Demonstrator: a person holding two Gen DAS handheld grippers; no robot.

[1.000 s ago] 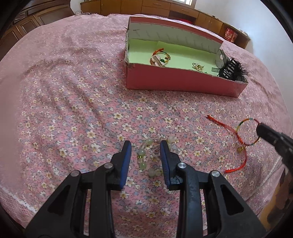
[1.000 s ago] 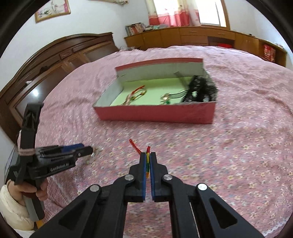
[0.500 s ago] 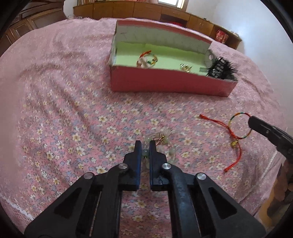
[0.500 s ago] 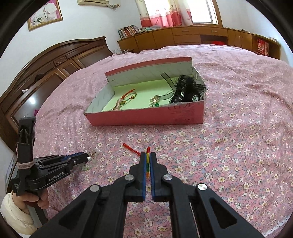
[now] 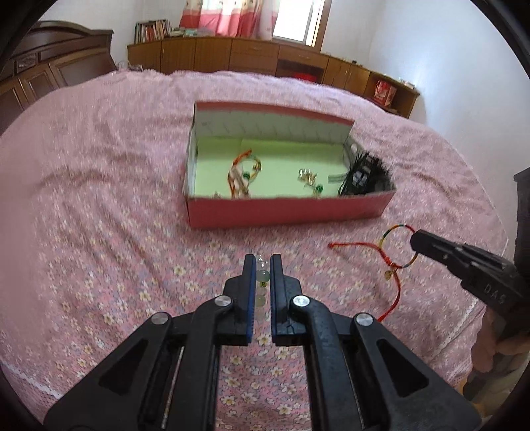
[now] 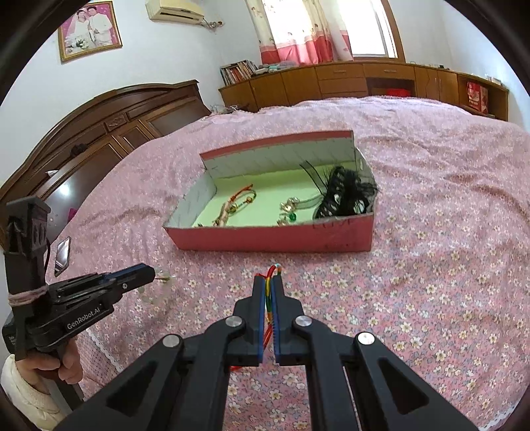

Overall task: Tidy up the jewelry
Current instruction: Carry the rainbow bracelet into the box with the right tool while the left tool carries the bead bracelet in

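Left gripper [image 5: 262, 265] clamped fully on a pale green bead bracelet [image 5: 261, 277]; right gripper [image 6: 272, 277] pinched tight on a rainbow cord bracelet [image 5: 399, 247] — both just above the bed [image 5: 99, 205], short of the pink box [image 5: 288, 212]. Risk: smooth, glassy beads could slip free, and the red tail could snag on the box's rim.

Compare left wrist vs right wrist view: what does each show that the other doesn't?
Left wrist only: the rainbow cord bracelet seen as a full loop with red tails trailing over the bedspread, and the pale bead bracelet pinched in the left gripper.

Right wrist only: a framed photo, an air conditioner, the phone.

Both: the pink box, the black feather piece, the right gripper.
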